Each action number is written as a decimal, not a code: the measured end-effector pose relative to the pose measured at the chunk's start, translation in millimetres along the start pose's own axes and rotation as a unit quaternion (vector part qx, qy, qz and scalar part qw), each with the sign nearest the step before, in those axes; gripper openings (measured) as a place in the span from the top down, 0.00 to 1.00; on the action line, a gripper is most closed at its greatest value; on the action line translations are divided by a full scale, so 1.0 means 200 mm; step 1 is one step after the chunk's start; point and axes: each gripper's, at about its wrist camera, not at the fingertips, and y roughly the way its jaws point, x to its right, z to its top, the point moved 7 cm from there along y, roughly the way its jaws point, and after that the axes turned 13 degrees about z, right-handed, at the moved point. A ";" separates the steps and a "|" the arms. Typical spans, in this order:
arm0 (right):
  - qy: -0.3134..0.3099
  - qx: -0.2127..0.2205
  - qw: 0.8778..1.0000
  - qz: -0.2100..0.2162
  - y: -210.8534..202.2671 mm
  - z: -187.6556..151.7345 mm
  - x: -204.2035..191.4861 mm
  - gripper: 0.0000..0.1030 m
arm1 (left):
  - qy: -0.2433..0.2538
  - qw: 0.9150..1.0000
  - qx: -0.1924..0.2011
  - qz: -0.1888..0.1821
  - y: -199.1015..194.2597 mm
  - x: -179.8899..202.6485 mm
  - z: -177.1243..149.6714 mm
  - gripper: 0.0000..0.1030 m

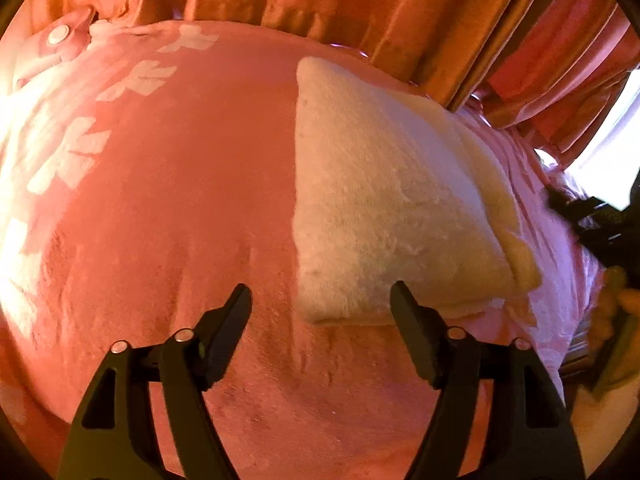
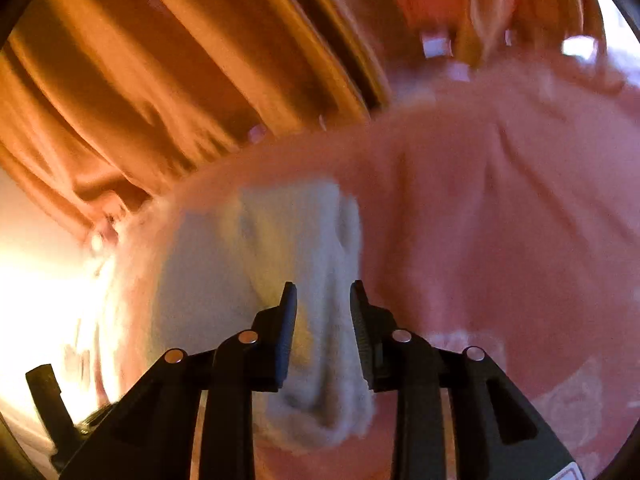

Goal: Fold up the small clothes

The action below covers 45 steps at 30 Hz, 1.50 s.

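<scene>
The cream fleece garment (image 1: 384,200) lay folded on a pink blanket (image 1: 192,208), a thick, fuzzy pad of several layers with soft rounded edges. In the left wrist view it read as a rough wedge: one straight edge ran from a far corner down toward the camera, and a near edge crossed to the right, where a yellower under-layer stuck out beyond the top layer. Its long axis ran from the near right toward the far middle of that view, with the narrow corner pointing away toward the curtains. In the right wrist view the same garment (image 2: 288,248) was blurred, and a thick folded lobe of it reached down between the two fingers, its length running along the line of the fingers.

The left tool (image 1: 320,296) hung above the blanket with its fingers spread wide; the right-hand fingertip overlapped the garment's near edge in the picture, though whether it touched could not be told. The right tool (image 2: 323,292) had its fingers partly apart on either side of the folded lobe; the blur hid whether they pinched it.

The blanket bore pale blossom-like shapes (image 1: 68,152) along its left side. Orange curtains (image 1: 360,4) hung in folds behind the bed, and bright daylight showed at the far right edge.
</scene>
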 end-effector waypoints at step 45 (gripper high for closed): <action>0.006 -0.064 0.986 0.156 0.06 -0.14 -0.26 0.84 | 0.008 1.000 -0.005 0.019 -0.04 0.03 0.00 0.22</action>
